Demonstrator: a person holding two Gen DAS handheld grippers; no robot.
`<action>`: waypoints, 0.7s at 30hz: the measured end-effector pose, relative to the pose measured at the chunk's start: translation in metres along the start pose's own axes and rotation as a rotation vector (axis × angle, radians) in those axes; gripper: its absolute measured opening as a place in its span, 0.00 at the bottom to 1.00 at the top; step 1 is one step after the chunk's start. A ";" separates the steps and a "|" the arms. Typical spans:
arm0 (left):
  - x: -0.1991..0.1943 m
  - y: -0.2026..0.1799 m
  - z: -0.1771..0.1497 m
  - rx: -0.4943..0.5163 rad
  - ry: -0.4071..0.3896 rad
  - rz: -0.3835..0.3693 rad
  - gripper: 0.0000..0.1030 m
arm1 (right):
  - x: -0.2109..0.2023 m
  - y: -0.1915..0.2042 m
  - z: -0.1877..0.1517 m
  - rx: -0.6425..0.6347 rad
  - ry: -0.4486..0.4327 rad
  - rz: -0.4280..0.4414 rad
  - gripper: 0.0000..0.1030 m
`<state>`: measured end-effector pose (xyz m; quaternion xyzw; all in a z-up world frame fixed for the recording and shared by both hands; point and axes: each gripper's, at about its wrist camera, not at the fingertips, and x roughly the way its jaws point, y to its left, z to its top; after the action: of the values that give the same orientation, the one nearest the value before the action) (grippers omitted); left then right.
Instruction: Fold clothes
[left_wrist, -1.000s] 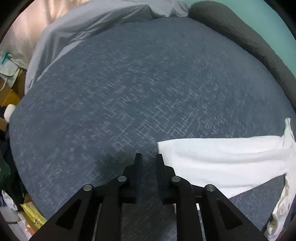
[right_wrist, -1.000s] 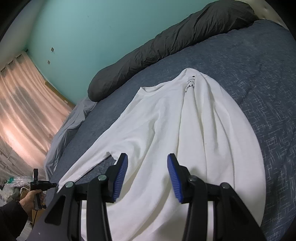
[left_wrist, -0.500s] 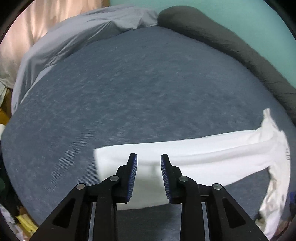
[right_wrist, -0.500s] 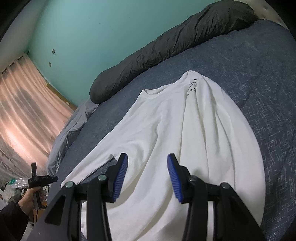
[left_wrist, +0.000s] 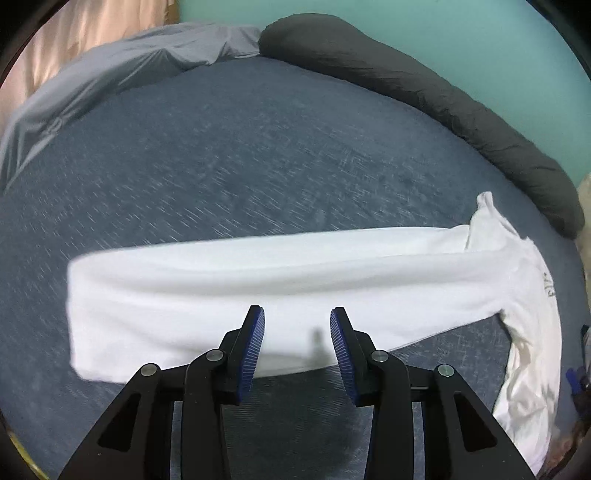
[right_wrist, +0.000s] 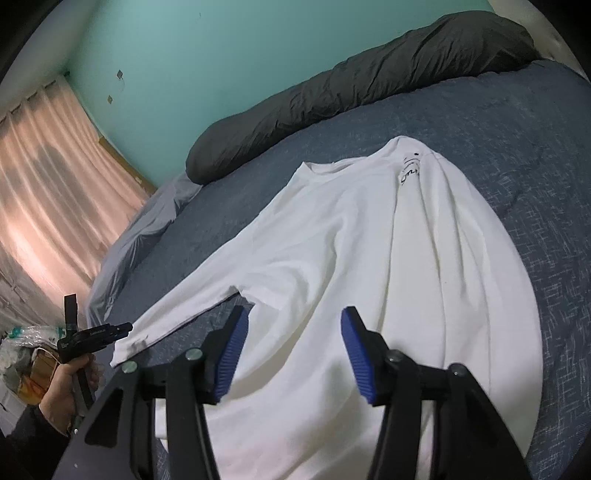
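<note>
A white long-sleeved shirt (right_wrist: 369, 258) lies spread on a blue bed (left_wrist: 221, 147). The left claw (left_wrist: 297, 325) hovers open and empty over its outstretched sleeve (left_wrist: 258, 280). The right claw (right_wrist: 291, 332), wide open, holds nothing above the shirt's body.

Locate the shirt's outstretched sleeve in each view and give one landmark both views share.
Left wrist: the sleeve runs across the middle, just past the open left claw.
Right wrist: it runs down-left from the shirt, ending lower left.
Shared landmark: the dark bolster.
</note>
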<state>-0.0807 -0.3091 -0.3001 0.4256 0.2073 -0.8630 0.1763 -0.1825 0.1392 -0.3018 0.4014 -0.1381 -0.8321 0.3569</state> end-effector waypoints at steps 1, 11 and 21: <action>0.001 -0.001 -0.003 -0.007 -0.003 -0.003 0.40 | 0.002 0.003 0.001 -0.006 0.005 -0.006 0.52; 0.003 -0.004 -0.023 -0.036 -0.015 -0.027 0.56 | 0.040 0.054 0.036 -0.126 0.104 -0.043 0.53; 0.005 -0.003 -0.026 -0.050 -0.024 -0.026 0.57 | 0.134 0.122 0.095 -0.197 0.230 -0.057 0.55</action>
<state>-0.0679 -0.2944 -0.3181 0.4080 0.2321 -0.8648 0.1783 -0.2535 -0.0471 -0.2541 0.4609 -0.0027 -0.7999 0.3844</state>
